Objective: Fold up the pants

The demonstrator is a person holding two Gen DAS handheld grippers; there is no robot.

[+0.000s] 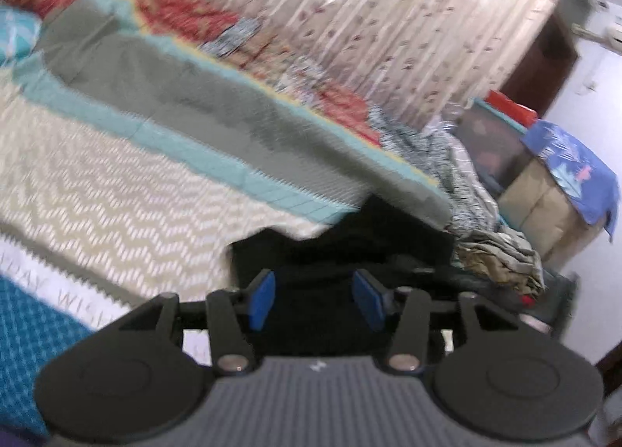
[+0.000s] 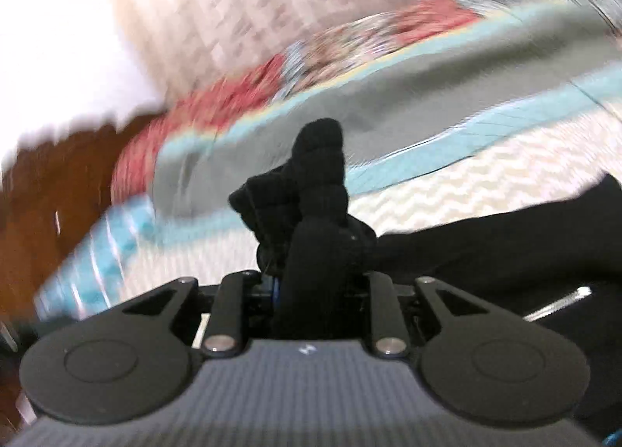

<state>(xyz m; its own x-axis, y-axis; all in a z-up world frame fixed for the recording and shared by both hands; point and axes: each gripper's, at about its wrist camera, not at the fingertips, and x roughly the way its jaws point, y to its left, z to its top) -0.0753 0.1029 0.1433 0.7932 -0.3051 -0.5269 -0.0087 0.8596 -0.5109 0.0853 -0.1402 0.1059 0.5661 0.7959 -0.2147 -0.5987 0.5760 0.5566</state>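
The black pants [image 1: 342, 241] lie on the bed just past my left gripper [image 1: 315, 299]. Its blue pads [image 1: 261, 301] stand apart over the dark cloth, and nothing is clamped between them. In the right wrist view my right gripper [image 2: 311, 272] is shut on a bunched wad of the black pants [image 2: 311, 190] that sticks up between the fingers. More black cloth [image 2: 505, 241] trails off to the right. Both views are blurred.
The bed carries a cream zigzag cover [image 1: 116, 190] with a teal and grey band [image 1: 233, 105] and a red patterned quilt [image 1: 163, 7]. A floral curtain [image 1: 388, 19] hangs behind. Crumpled clothes [image 1: 486, 221] and boxes [image 1: 544, 190] stand at the right.
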